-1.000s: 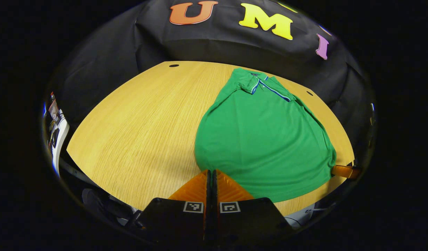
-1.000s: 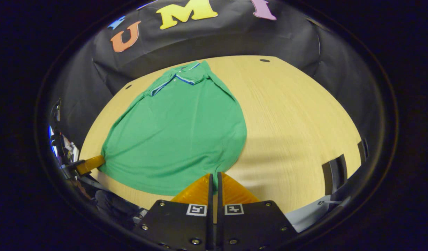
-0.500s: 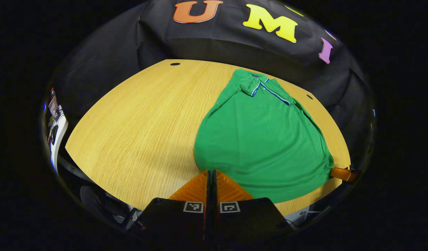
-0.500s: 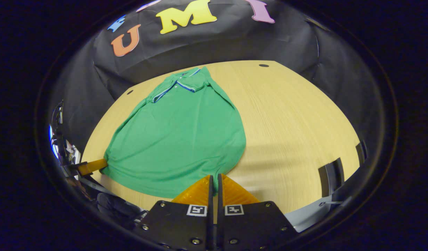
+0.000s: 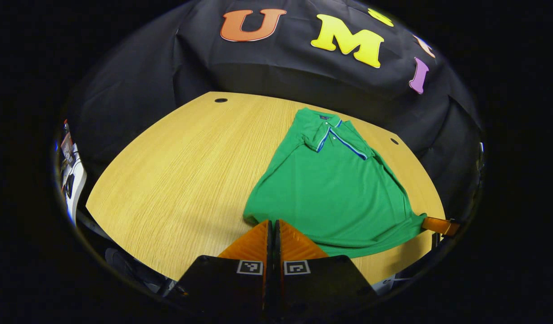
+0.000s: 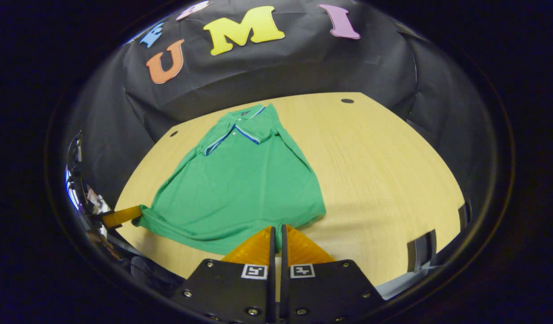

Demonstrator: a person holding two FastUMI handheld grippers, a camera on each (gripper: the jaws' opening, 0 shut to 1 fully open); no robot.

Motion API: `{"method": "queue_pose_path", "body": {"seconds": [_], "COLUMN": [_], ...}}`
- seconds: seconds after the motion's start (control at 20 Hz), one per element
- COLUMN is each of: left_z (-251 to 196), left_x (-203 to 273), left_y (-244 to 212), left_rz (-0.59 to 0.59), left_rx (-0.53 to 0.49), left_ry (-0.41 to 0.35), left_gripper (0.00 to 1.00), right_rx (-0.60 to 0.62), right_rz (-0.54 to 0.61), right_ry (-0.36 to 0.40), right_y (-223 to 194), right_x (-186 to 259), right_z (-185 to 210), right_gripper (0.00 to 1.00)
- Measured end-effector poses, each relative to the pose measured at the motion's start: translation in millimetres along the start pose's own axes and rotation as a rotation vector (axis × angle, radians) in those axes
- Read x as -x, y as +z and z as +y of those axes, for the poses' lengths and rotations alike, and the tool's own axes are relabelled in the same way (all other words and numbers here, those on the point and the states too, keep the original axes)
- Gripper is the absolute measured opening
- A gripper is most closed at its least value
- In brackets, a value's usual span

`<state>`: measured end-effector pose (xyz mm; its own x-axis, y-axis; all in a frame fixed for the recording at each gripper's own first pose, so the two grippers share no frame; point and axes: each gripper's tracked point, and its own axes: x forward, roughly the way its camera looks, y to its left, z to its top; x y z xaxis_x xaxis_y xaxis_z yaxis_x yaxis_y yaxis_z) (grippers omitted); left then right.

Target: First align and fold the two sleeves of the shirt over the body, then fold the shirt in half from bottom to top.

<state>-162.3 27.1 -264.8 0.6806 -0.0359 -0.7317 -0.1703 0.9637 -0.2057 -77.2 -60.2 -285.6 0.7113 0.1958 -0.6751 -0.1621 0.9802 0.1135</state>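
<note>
- The left gripper (image 5: pixel 273 223) is held with its fingers pressed together, pinching the hem corner of the green shirt (image 5: pixel 330 189) at their tips.
- The shirt is spread on the wooden bench (image 5: pixel 177 171) ahead of those fingers, with the collar (image 5: pixel 333 135) farthest off.
- The right gripper (image 6: pixel 276 229) is likewise closed, the opposite hem corner being pinched between its fingers.
- Between the two grippers, the hem is seen lifted off the bench.
</note>
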Motion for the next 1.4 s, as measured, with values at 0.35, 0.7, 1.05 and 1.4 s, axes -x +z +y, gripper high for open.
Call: {"method": "queue_pose_path", "body": {"seconds": [0.35, 0.7, 1.05, 1.4], "left_z": [-8, -18, -25, -26], "left_x": [-21, -48, -76, -114], "left_y": [45, 88, 129, 156], "left_rz": [-0.033, -0.056, -0.086, -0.086], "left_rx": [-0.01, -0.017, -0.025, -0.038], "left_ry": [0.001, 0.005, 0.011, 0.016], "left_gripper": [0.03, 0.03, 0.03, 0.03], "right_rx": [-0.002, -0.005, 0.012, 0.024], "right_rz": [-0.029, -0.042, -0.064, -0.069], "right_ry": [0.029, 0.052, 0.06, 0.07], "right_y": [47, 95, 140, 177], "right_x": [-20, -49, -77, -113], "right_z": [7, 11, 12, 12], "right_gripper": [0.04, 0.04, 0.04, 0.04]}}
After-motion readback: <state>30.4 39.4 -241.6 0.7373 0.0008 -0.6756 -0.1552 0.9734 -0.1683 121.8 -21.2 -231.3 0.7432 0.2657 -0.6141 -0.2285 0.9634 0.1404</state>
